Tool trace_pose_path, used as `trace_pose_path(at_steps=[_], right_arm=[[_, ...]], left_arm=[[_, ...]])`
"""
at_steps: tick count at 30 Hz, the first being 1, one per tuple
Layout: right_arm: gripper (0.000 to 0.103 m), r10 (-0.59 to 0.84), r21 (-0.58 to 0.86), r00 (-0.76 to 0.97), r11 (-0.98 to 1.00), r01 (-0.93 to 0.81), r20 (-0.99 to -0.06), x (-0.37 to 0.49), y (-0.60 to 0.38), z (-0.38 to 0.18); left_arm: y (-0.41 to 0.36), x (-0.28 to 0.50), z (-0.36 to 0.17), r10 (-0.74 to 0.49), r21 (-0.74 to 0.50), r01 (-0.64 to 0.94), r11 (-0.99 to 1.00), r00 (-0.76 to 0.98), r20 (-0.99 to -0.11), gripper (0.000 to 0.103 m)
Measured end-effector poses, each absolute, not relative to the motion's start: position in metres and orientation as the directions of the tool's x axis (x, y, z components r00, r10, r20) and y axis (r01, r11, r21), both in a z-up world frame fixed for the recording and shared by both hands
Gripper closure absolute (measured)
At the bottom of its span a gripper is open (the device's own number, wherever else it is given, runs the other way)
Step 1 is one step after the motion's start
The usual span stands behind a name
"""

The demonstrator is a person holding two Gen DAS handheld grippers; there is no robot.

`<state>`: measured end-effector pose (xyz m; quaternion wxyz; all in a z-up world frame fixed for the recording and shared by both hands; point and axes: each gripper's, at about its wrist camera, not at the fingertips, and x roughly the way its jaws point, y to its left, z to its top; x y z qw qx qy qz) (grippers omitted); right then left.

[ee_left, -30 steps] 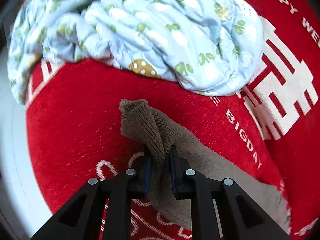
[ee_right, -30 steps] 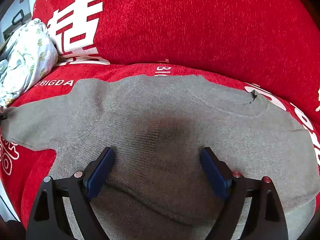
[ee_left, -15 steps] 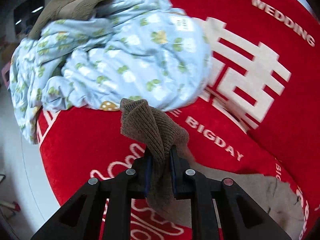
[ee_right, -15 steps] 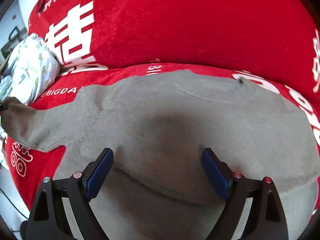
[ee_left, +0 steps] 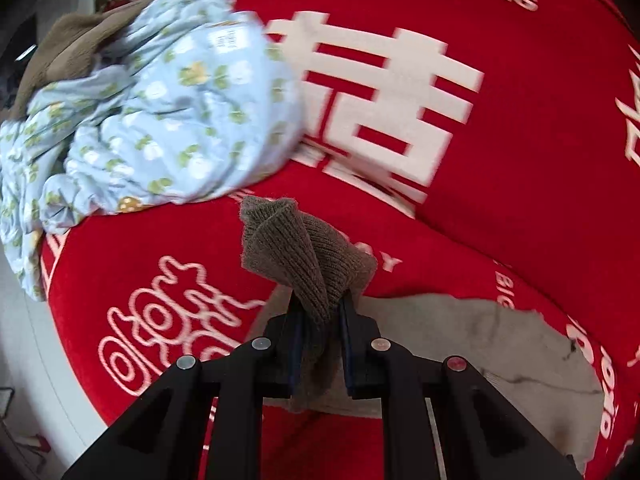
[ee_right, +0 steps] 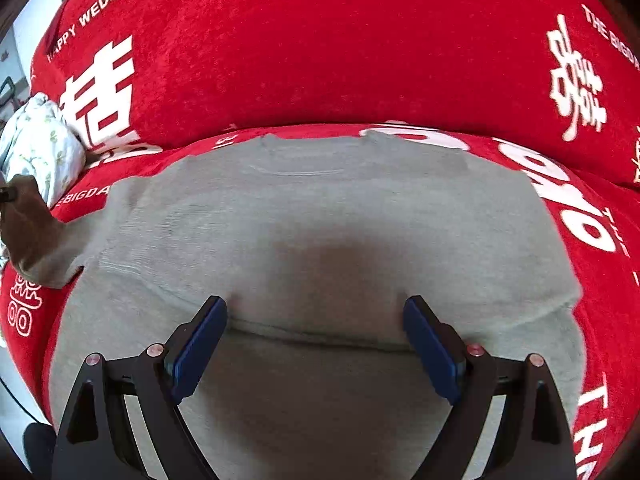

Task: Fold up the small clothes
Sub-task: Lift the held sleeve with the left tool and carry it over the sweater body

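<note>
Red sofa (ee_right: 320, 60) with white wedding lettering, carrying clothes.
A grey-brown knitted sweater (ee_right: 320, 220) lies spread flat on the seat, one sleeve lifted off it at the left. Near that end, a crumpled pale-blue floral garment (ee_left: 160, 112) is heaped against the backrest, with a brown cloth (ee_left: 68, 48) behind it.

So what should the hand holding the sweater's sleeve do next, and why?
Probably carry the sleeve cuff across and lay it on the sweater. The left gripper is shut on the cuff, lifted off the red sofa, while the body lies flat and the right gripper hovers open over it.
</note>
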<state>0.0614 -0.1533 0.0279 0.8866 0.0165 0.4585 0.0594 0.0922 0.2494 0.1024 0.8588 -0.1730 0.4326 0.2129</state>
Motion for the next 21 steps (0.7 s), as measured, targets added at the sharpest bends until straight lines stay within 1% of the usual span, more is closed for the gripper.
trace_pose_path(at_steps=[9,14,21], right_arm=[[0.011,0.105,0.077,0.586,0.994,-0.073,-0.804,0.043,-0.186,0.03],[0.011,0.115,0.11,0.591,0.993,-0.046,-0.798,0.031,-0.208,0.025],[0.011,0.161,0.141,0.607,0.987,-0.08,-0.778,0.017,-0.221,0.028]], left_arm=[[0.165,0.116,0.107,0.164,-0.092,-0.414,0.905,0.54,-0.826,0.086],[0.122,0.125,0.104,0.141,-0.081,-0.371,0.925,0.535,-0.833,0.086],[0.074,0.133,0.092,0.117,-0.071,-0.332,0.941,0.512,-0.851,0.086]])
